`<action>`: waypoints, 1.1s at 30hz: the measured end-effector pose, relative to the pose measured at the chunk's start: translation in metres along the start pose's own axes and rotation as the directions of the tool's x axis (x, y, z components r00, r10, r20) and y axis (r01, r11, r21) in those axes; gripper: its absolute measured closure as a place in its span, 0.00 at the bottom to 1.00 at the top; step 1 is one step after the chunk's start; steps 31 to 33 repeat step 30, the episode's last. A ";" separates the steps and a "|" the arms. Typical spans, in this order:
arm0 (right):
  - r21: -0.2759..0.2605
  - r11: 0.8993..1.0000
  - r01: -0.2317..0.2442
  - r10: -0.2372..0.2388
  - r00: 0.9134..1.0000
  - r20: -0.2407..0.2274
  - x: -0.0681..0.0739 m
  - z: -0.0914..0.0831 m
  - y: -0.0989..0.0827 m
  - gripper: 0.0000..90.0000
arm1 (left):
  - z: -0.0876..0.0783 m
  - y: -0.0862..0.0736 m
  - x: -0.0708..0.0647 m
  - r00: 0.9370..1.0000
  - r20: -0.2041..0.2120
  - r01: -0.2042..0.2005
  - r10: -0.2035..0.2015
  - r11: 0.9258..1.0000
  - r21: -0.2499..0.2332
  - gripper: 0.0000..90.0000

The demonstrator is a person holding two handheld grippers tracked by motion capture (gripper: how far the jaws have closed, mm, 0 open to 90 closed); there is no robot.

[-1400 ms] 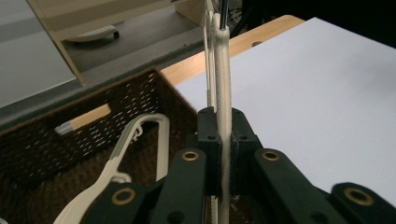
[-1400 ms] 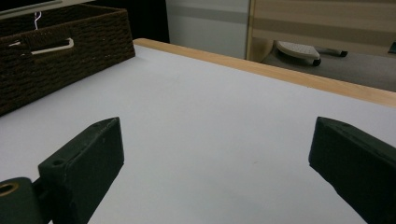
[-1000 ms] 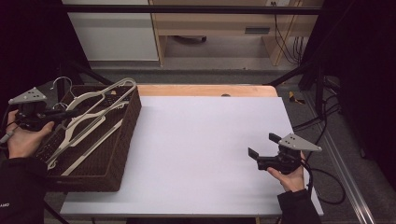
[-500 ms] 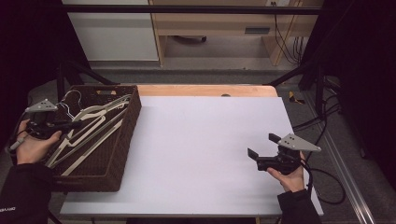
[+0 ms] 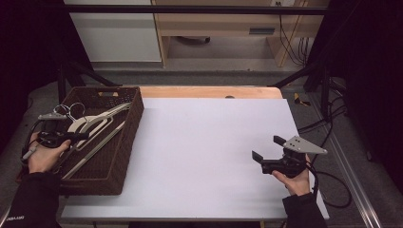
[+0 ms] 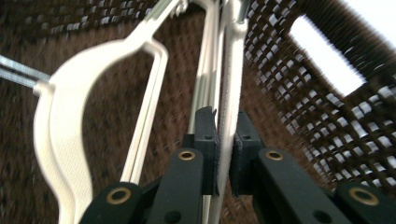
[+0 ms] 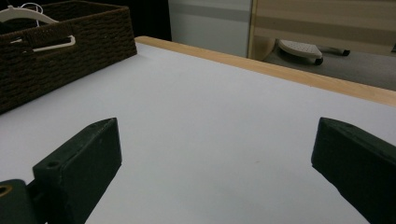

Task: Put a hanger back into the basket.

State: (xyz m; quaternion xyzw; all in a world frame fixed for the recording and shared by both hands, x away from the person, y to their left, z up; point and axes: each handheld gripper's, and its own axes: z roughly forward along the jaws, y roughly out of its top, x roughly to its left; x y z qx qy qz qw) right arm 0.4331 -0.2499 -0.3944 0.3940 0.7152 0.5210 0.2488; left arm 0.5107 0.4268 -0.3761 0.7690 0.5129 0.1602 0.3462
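Left claw (image 6: pixel 224 154) clamped, right claw (image 7: pixel 215 172) wide open, seemingly level.

No text, label or number is clear enough to read.

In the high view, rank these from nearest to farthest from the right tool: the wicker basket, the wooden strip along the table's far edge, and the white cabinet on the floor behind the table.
Measured from the right tool, which rests at the table's right near edge:
1. Wooden strip, along the far edge of the table.
2. Wicker basket, at the table's left end.
3. White cabinet, on the floor beyond the table, far left.
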 end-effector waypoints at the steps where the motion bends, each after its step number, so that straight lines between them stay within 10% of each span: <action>1: 0.001 1.000 -0.002 0.002 1.000 0.000 0.000 0.000 0.000 0.02 | -0.001 0.000 0.000 1.000 -0.002 0.011 -0.011 1.000 -0.006 0.91; 7: 0.000 1.000 -0.003 0.003 1.000 0.003 0.000 0.000 0.000 0.02 | -0.027 -0.001 -0.009 0.994 -0.092 0.050 -0.062 0.990 -0.133 0.73; 12: -0.001 1.000 -0.003 0.003 1.000 0.003 0.001 0.000 0.000 0.02 | -0.048 -0.001 -0.028 0.997 -0.074 0.015 -0.033 0.972 -0.236 0.61; 19: -0.007 1.000 -0.003 0.003 1.000 0.004 0.002 -0.001 0.000 0.02 | -0.055 0.000 -0.072 0.999 0.014 -0.035 0.044 0.928 -0.371 0.43; 24: -0.009 1.000 -0.007 0.007 1.000 0.005 0.001 -0.002 0.000 0.02 | -0.049 -0.006 -0.102 0.987 0.144 0.006 0.071 0.879 -0.477 0.29; 33: -0.022 1.000 -0.013 0.013 1.000 0.006 0.001 -0.007 0.001 0.02 | -0.033 -0.011 -0.136 0.979 0.152 -0.046 0.135 0.877 -0.478 0.07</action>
